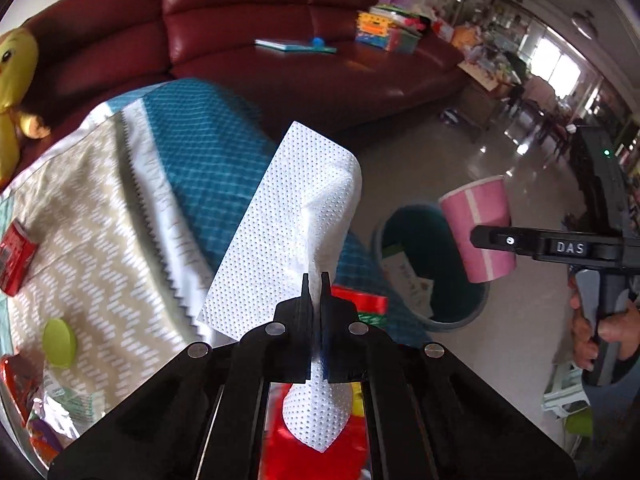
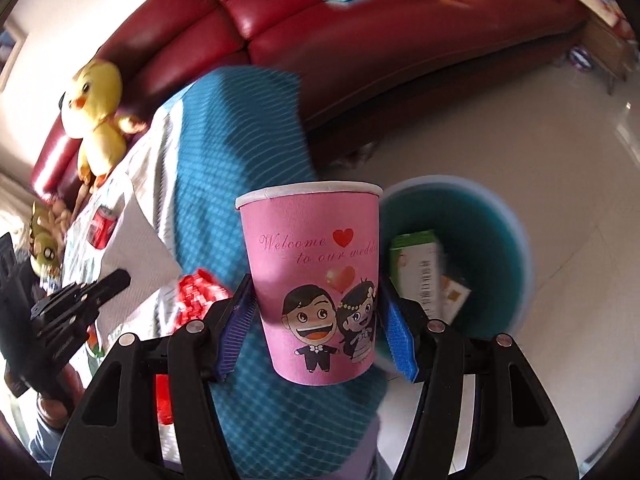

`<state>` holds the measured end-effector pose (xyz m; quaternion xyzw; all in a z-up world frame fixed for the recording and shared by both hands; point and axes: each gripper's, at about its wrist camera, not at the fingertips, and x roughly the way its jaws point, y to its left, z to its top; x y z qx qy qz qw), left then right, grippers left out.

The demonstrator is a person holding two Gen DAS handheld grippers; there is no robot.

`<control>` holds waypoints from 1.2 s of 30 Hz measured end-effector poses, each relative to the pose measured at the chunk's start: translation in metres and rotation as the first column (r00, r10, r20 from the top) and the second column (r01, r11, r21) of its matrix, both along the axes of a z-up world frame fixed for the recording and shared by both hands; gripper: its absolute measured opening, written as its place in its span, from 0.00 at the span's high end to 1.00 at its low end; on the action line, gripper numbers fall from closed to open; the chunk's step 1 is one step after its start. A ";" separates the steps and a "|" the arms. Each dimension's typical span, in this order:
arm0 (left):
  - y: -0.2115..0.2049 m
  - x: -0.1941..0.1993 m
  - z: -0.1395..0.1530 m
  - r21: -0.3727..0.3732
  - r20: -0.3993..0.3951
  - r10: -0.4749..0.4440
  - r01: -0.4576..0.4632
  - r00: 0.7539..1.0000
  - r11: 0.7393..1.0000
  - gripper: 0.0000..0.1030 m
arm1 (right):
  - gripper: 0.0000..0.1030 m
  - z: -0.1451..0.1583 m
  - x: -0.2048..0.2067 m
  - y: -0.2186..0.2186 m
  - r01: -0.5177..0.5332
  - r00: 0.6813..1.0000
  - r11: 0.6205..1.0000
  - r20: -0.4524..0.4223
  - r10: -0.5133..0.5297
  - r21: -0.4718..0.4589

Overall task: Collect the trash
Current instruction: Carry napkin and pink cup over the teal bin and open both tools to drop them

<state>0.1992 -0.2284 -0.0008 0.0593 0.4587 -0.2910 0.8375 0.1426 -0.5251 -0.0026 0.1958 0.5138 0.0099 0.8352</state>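
Observation:
My left gripper [image 1: 316, 276] is shut on a white dotted paper towel [image 1: 288, 208], which stands up from the jaws above the table's edge. To its right, my right gripper [image 1: 494, 240] holds a pink paper cup [image 1: 478, 232] over a teal trash bin [image 1: 452, 322] on the floor. In the right wrist view the cup [image 2: 316, 264], printed with a cartoon couple, sits upright between the blue pads of the right gripper [image 2: 316, 286]. The bin [image 2: 500, 248], just beyond and to the right, contains cartons. The left gripper [image 2: 120, 278] shows at the far left beside the towel [image 2: 136, 248].
The table wears a teal and beige cloth [image 1: 192, 132] and carries a red can [image 1: 16, 256], a green lid [image 1: 60, 342] and red wrappers [image 1: 360, 304]. A red sofa [image 1: 280, 20] with a yellow plush duck [image 2: 94, 112] stands behind. Glossy floor [image 2: 520, 120] surrounds the bin.

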 end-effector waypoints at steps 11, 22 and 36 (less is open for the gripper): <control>-0.142 -0.002 -0.043 -0.026 -0.136 -0.206 0.204 0.969 0.979 0.96 | 0.44 -0.019 -0.030 -0.089 0.165 0.985 0.985 -0.046 -0.167 -0.042; -0.203 0.010 -0.105 0.006 -0.255 -0.229 0.238 0.940 0.971 0.66 | 0.44 -0.026 -0.026 -0.110 0.179 0.982 0.983 -0.062 -0.181 -0.037; -0.163 0.010 -0.097 0.034 -0.229 -0.140 0.151 0.963 0.988 0.13 | 0.42 -0.057 0.000 -0.100 0.152 0.980 0.988 -0.129 -0.154 -0.021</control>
